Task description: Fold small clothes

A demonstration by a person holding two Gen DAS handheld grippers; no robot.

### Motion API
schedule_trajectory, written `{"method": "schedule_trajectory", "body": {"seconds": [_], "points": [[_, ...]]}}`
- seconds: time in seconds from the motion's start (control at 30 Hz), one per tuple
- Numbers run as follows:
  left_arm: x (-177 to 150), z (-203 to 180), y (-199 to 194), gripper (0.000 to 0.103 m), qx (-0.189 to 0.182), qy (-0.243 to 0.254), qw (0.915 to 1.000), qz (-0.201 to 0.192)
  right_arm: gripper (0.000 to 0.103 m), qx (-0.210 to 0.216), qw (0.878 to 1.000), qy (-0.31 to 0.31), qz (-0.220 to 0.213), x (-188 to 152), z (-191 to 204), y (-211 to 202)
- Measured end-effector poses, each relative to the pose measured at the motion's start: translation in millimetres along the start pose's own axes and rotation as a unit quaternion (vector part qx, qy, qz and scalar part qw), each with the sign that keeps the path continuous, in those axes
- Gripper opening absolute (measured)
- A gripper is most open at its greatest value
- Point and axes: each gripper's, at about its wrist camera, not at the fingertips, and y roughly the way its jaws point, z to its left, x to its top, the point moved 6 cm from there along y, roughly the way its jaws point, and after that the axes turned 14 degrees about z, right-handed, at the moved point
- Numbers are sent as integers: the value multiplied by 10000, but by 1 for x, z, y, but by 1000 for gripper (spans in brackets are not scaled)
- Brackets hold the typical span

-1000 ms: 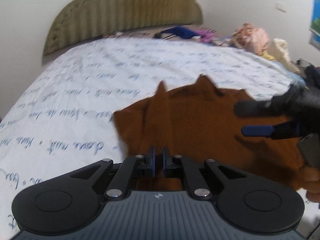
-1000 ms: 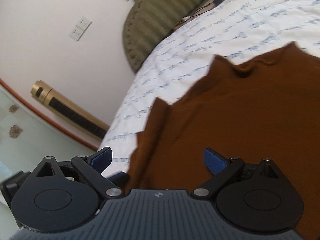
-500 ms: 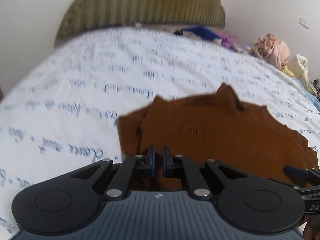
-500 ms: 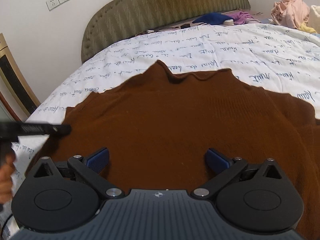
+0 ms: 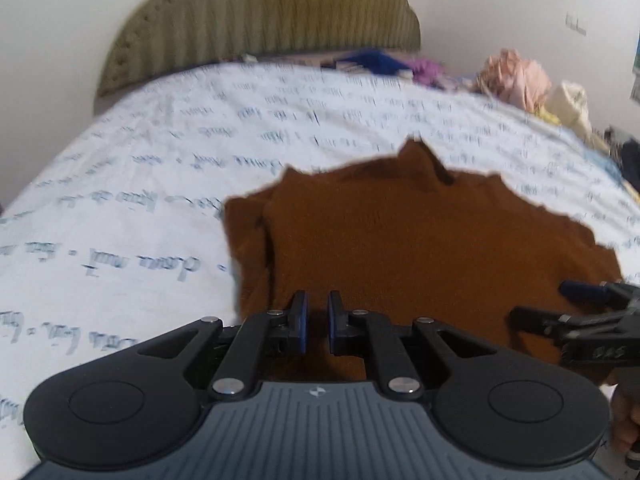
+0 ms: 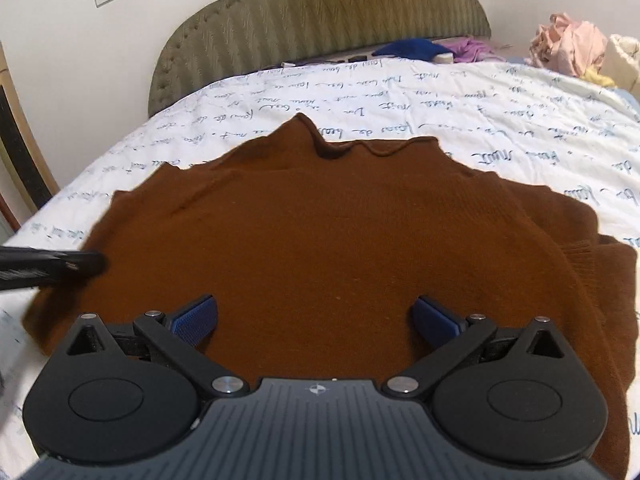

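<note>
sweater (image 6: 340,240) flat on bed (image 6: 500,120); left gripper (image 5: 317,322) jaws pinch its near edge, right gripper (image 6: 316,320) jaws apart.

A rust-brown knit sweater (image 6: 340,248) lies spread flat on the bed, its short raised collar (image 6: 320,140) pointing toward the headboard and the body reaching back to the near edge of both views. Its right sleeve is folded in along the side, showing a ribbed cuff (image 6: 580,248). In the blurred left wrist view the sweater (image 5: 400,248) seems to have its left side doubled over in a lengthwise fold (image 5: 256,248).
</note>
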Motion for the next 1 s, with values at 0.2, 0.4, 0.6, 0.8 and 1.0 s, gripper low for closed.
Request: {"method": "schedule_trajectory", "body": {"seconds": [0.2, 0.4, 0.6, 0.8, 1.0], "points": [[-3, 31, -16, 38, -236, -389, 9989, -116, 103, -293, 9990, -313, -95, -7, 8, 6], [-9, 52, -26, 79, -763, -734, 9939, -303, 103, -200, 9993, -270, -146, -8, 5, 5], [-19, 44, -17, 56, -862, -414, 9954, 66, 103, -277, 9989, -326, -175, -10, 8, 6], [-21, 62, -8, 51, -1128, -874, 9897, 111, 103, -276, 9989, -326, -187, -10, 8, 6], [-21, 79, 5, 27, -1758, -1416, 9735, 354, 103, -291, 9988, -340, -196, -10, 7, 6]]}}
